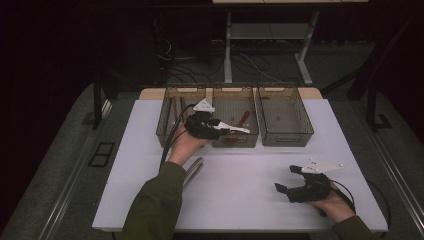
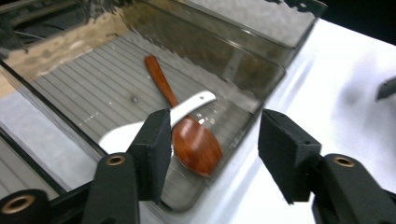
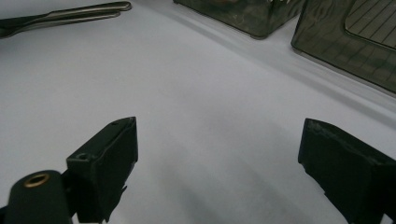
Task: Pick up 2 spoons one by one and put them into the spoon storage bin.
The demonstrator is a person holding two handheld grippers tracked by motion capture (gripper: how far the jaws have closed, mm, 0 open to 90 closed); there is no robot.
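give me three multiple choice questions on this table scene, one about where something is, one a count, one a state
1. Where does the wooden spoon lie?
A. in the middle bin
B. on the bare table
C. in the right gripper

2. How many see-through bins stand in a row at the far side of the table?
A. two
B. three
C. five

3. How do the jaws of the left gripper stand?
A. clamped on the white spoon
B. apart, with nothing pressed between them
C. clamped on the bin wall

Answers:
1. A: the high view shows the wooden spoon inside the middle bin, crossed with the white spoon.
2. B: the left bin, the middle bin and the right bin sit side by side.
3. B: the left gripper view shows a wide gap between the jaws, and the spoons lie on the bin floor beyond.
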